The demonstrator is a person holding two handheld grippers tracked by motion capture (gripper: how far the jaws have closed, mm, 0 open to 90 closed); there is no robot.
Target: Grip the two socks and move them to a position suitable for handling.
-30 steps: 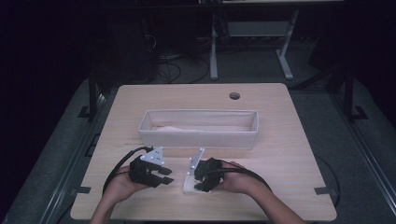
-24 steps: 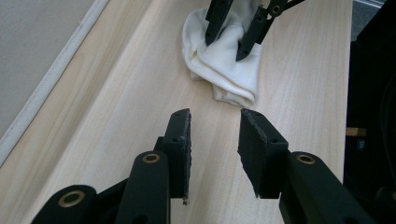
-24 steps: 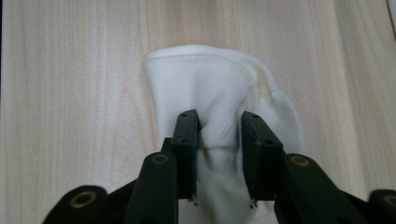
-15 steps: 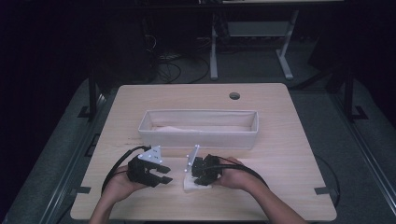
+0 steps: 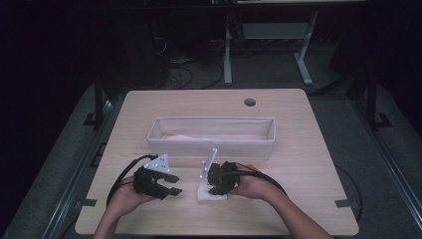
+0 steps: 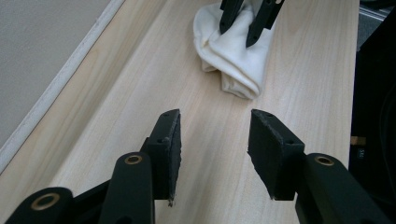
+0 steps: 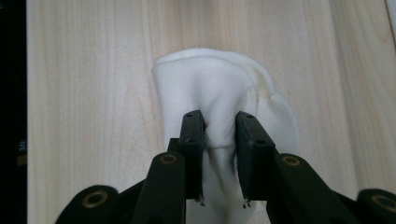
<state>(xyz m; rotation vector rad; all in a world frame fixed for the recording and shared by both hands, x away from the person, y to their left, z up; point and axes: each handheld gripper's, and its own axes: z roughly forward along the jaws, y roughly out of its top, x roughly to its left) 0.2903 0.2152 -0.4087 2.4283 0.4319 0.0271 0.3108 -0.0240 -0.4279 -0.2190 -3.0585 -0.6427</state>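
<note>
A folded white cloth (image 5: 210,195) lies on the wooden table near its front edge. My right gripper (image 7: 219,130) is shut on the cloth (image 7: 210,88), bunching a ridge of fabric between its pads; its jaws have just been closing. In the high view the right gripper (image 5: 208,189) points left and down onto the cloth. My left gripper (image 6: 215,140) stands open a short way to the left, jaws just opening, with bare table between them. It faces the cloth (image 6: 233,60) and the right gripper (image 6: 247,23). In the high view the left gripper (image 5: 174,184) is clear of the cloth.
A long white fabric bin (image 5: 211,144) stands across the middle of the table, with pale cloth (image 5: 184,135) lying inside. A cable hole (image 5: 250,102) sits at the back. Black cables loop from both grippers. The table's front edge is close behind the hands.
The left gripper's jaws stand wider apart than before. The right gripper has settled onto the cloth. Both hands have hardly shifted.
</note>
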